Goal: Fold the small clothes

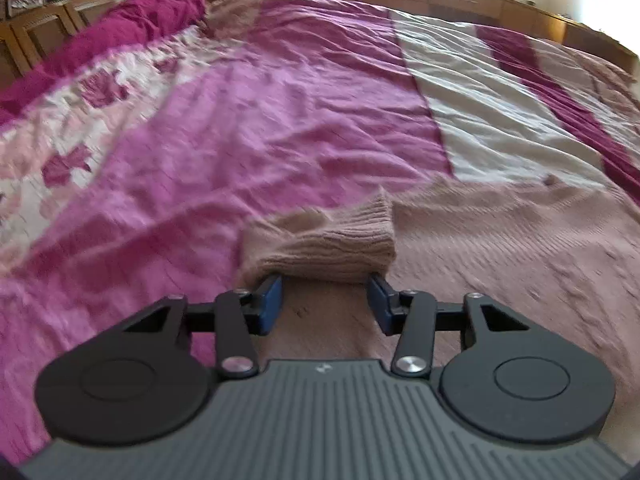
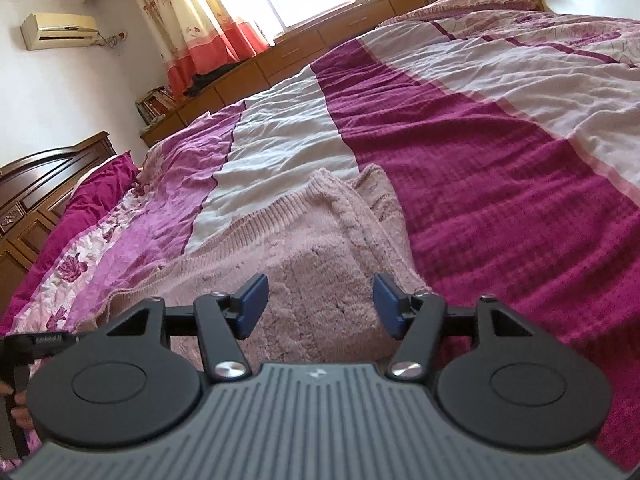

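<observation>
The pink knitted sweater lies flat on the bed. The left gripper seems to hold its ribbed sleeve cuff, fingers half open. The right gripper hovers open, empty. Next: lay the sleeve across the body.

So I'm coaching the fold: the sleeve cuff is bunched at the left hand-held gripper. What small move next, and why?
Probably close the left hand-held gripper on the ribbed cuff: its blue pads flank the bunched knit with a gap showing. The right hand-held gripper hovers open over the pink sweater, holding nothing.
</observation>
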The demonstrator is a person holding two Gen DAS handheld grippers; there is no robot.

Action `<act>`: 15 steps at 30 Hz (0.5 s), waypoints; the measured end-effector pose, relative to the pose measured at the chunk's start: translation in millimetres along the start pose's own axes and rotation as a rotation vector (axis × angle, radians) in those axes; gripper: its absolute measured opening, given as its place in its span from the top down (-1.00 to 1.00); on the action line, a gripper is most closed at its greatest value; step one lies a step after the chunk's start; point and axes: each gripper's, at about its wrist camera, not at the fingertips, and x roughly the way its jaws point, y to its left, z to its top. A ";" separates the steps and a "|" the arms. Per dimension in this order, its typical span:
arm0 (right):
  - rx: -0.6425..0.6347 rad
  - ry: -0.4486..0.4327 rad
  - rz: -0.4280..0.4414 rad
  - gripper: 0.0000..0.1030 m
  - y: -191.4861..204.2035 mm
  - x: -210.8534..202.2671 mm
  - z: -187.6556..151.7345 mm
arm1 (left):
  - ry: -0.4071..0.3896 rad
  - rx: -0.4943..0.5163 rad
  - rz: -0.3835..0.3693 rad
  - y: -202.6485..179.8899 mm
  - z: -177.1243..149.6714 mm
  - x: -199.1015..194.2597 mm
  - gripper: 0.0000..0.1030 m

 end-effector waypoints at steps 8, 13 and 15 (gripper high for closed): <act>0.002 0.004 0.007 -0.30 -1.5 0.1 -1.6 | -0.029 -0.040 0.069 19.1 14.7 -9.0 0.08; 0.011 0.011 0.011 -0.34 -1.3 -2.8 -2.2 | 0.010 -0.066 0.045 22.2 10.8 -19.1 0.08; 0.013 0.014 0.013 -0.38 -0.5 -5.5 -2.2 | 0.033 -0.076 0.030 22.1 7.4 -24.5 0.01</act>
